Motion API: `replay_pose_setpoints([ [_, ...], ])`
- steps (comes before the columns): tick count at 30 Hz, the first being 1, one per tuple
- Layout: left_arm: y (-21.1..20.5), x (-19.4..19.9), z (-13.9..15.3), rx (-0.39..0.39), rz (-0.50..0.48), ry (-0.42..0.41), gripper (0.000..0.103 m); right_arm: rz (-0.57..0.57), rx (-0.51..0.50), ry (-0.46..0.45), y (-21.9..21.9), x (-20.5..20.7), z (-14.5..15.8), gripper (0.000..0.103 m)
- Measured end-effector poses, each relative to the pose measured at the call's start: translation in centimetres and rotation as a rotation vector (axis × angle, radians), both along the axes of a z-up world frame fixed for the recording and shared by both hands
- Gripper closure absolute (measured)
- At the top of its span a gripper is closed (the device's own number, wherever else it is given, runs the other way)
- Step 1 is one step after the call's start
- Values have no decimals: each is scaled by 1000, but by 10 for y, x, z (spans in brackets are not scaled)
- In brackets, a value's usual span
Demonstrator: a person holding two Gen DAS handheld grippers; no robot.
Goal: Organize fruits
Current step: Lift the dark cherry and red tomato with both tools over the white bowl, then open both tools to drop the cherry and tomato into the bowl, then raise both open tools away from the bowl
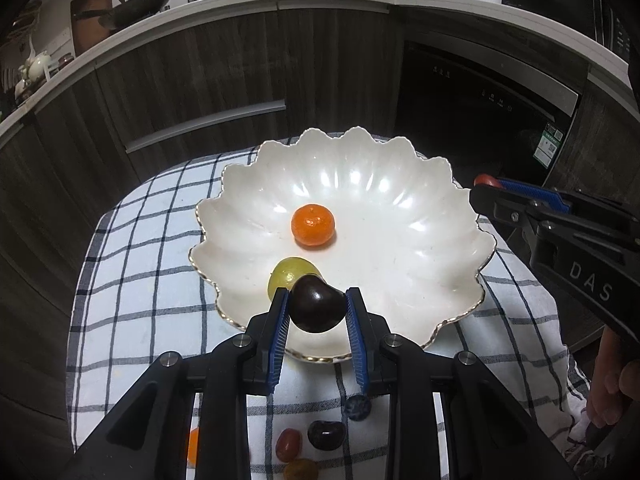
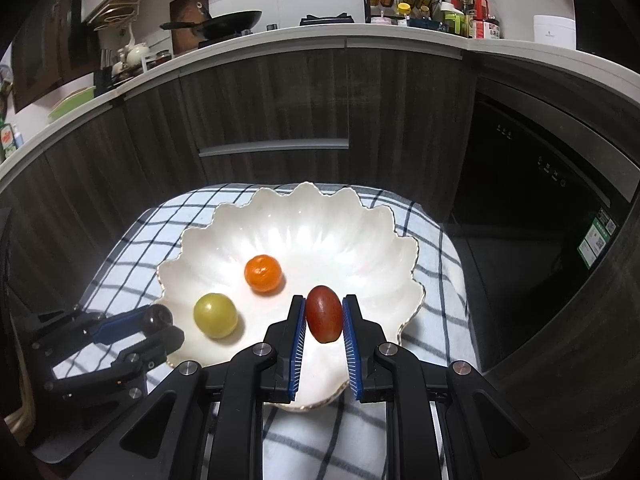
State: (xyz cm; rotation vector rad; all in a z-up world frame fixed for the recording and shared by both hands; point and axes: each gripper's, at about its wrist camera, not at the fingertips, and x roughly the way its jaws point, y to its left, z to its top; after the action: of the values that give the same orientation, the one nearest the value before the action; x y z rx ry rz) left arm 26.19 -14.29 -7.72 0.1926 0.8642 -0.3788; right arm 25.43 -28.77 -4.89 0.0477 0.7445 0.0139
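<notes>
Both grippers hover over the near side of the scalloped white bowl point(image 2: 404, 252), each carrying one fruit. The left gripper point(image 1: 318, 308) grasps a dark cherry point(image 1: 316, 304) between its fingers, above the bowl's near-left rim and right beside the green fruit point(image 2: 215, 315). The right gripper point(image 2: 324, 316) grasps a red oval fruit point(image 2: 324, 314), long axis upright, over the near-right interior. A release from either would likely drop straight into the bowl; the right looks better centred. Inside lie one orange citrus point(image 2: 262, 273) and one green fruit. At least five fruits wait on the checked cloth point(image 1: 132, 280) covering the surface.
</notes>
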Motion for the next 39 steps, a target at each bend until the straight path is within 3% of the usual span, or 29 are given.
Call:
replay_pose_setpoints([
  [26, -5, 35, -28, -12, 18, 75, 74, 26, 1, 67, -5, 47, -25, 83],
  [28, -5, 37, -29, -14, 19, 82, 72, 30, 5, 71, -4, 48, -27, 83],
  [31, -3, 35, -26, -16, 29, 63, 55, 26, 7, 70, -4, 49, -26, 82],
  [33, -3, 34, -23, -14, 33, 50, 46, 18, 1, 71, -5, 49, -26, 79],
  [37, 0, 33, -17, -22, 41, 32, 37, 1, -5, 46, -7, 45, -20, 53],
  [39, 1, 32, -14, -20, 47, 25, 32, -13, -12, 30, -7, 42, -15, 46],
])
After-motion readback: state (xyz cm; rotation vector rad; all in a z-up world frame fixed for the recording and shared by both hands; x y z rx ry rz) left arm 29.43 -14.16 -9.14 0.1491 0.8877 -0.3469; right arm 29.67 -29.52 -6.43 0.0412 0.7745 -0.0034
